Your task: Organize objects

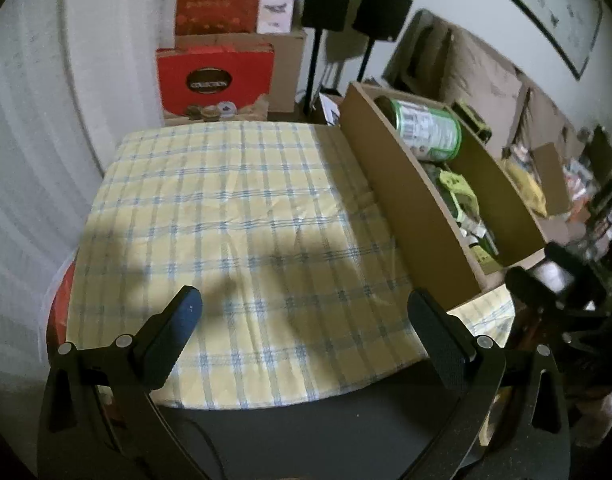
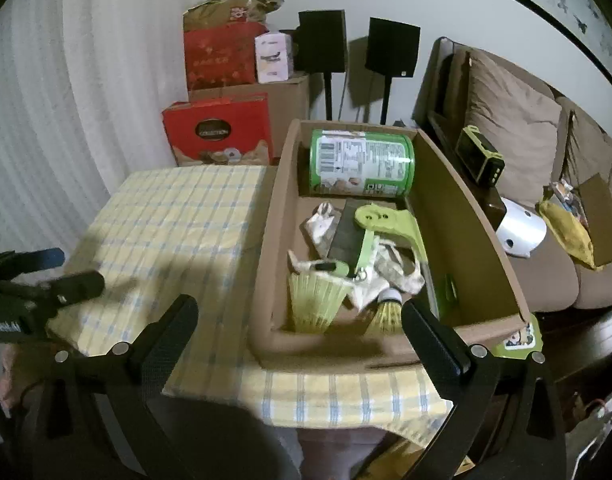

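Left gripper (image 1: 304,312): we see its jaws spread as wide as they go, nothing between them, only bare checked cloth (image 1: 226,208) below.
Right gripper (image 2: 300,318): likewise fully spread and empty, framing the near wall of the cardboard box (image 2: 458,216).
Box, place: we find it on the right part of the table, its long axis running away from us towards the wall.
Contents: green can (image 2: 362,164) on its side at the far end, its axis across the box; green plastic tool (image 2: 386,220) in the middle; two yellow shuttlecocks (image 2: 314,300) and crumpled wrappers at the near end.
Bearing: the box lies straight ahead of the right gripper, and off to the right of the left one.
Nearer hand: the right, we judge.
Loose items on cloth: we see none.
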### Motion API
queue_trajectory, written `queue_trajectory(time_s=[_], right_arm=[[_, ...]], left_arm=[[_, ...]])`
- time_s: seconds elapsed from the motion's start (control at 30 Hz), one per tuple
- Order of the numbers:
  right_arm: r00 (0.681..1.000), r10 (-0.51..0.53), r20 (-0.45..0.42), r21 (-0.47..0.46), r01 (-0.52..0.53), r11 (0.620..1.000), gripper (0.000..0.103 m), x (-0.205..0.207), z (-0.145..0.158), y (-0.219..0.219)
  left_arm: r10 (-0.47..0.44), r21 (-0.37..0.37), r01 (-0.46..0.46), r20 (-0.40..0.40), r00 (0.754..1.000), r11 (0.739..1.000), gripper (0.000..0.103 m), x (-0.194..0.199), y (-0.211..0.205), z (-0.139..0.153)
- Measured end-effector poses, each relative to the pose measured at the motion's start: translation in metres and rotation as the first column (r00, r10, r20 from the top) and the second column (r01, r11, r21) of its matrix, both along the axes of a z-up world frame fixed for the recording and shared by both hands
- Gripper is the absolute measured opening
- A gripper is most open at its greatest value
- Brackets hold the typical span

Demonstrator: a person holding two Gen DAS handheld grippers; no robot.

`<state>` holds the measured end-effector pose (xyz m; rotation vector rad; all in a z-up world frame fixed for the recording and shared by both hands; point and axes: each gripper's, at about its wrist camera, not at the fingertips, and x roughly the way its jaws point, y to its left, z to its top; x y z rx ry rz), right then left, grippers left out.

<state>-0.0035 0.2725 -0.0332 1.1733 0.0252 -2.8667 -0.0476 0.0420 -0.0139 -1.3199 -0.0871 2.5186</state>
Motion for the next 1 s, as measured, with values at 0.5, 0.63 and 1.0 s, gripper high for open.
queue_trajectory(time_s=[0.5, 0.63, 1.0], right_arm=[[1.0, -0.007, -0.029, 0.008, 0.008, 1.0, 0.103, 0.04, 0.001, -0.02], [0.999, -0.017, -0.03, -0.012, 0.016, 1.0, 0.103, 0.05, 0.002, -0.017], [0.999, -0.039, -0.033, -0.02, 0.039, 0.999, 0.103, 0.061, 0.003, -0.01]], left_arm=[[0.039, -0.037, -0.041, -0.069, 0.997, 0.998, 0.103, 0.049, -0.013, 0.009], [0.042, -0.051, -0.046, -0.082, 0.996, 0.998, 0.103, 0.057, -0.012, 0.009], [0.029, -0.079, -0.037, -0.106, 0.994, 0.996, 0.103, 0.073, 0.0, 0.012]])
